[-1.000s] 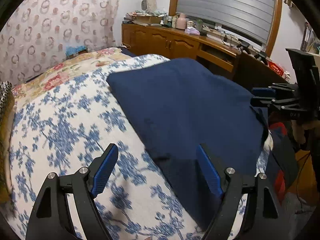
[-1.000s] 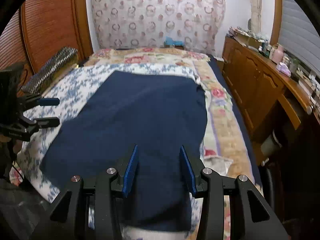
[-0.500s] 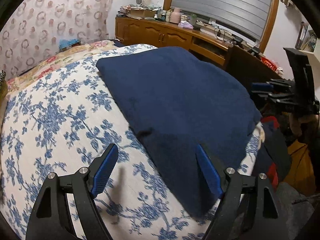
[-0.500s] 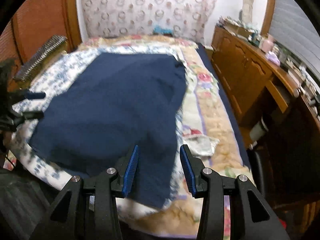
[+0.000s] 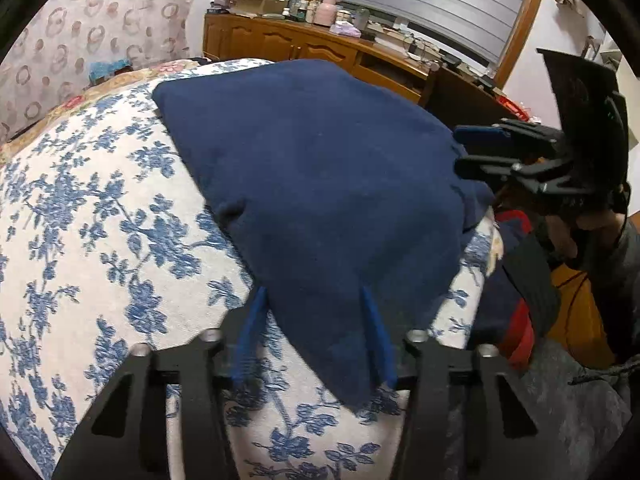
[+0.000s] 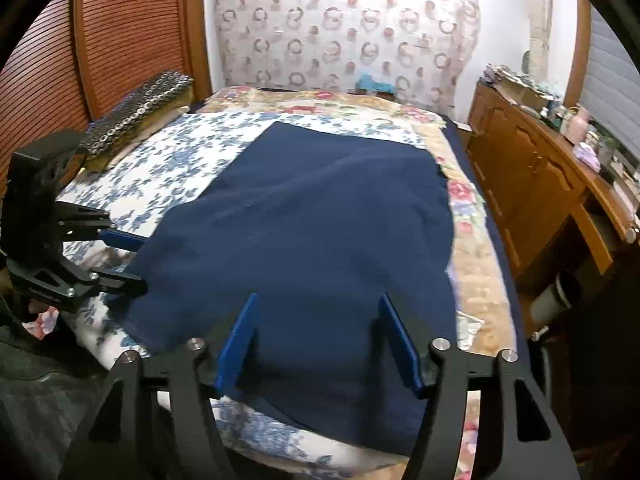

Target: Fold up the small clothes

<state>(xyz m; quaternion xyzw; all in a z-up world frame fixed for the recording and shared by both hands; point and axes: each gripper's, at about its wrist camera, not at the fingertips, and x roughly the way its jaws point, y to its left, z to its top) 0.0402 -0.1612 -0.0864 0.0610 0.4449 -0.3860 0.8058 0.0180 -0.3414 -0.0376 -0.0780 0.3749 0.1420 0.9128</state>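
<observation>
A dark navy garment [image 5: 320,180] lies spread flat on the blue-flowered bedspread [image 5: 100,220]. My left gripper [image 5: 312,292] sits low over the garment's near corner. Its jaws are closing, with the cloth lying between them and the blue pads not pressing on it. In the right wrist view the same garment [image 6: 320,220] fills the middle of the bed. My right gripper [image 6: 319,296] hovers over its near hem with the jaws opening, cloth below them and nothing gripped. Each gripper shows in the other's view: the right gripper [image 5: 460,151] at the garment's right edge, the left gripper [image 6: 132,260] at its left edge.
A wooden sideboard [image 6: 532,184] loaded with clutter runs along the bed's right side under a shuttered window. A studded cushion [image 6: 144,108] lies at the head of the bed by a slatted wooden wall. Dark and red clothes [image 5: 520,280] are heaped beside the bed.
Both grippers have moved in and down towards the garment's near edge. The left jaws have narrowed around the corner, and the right jaws have spread wider.
</observation>
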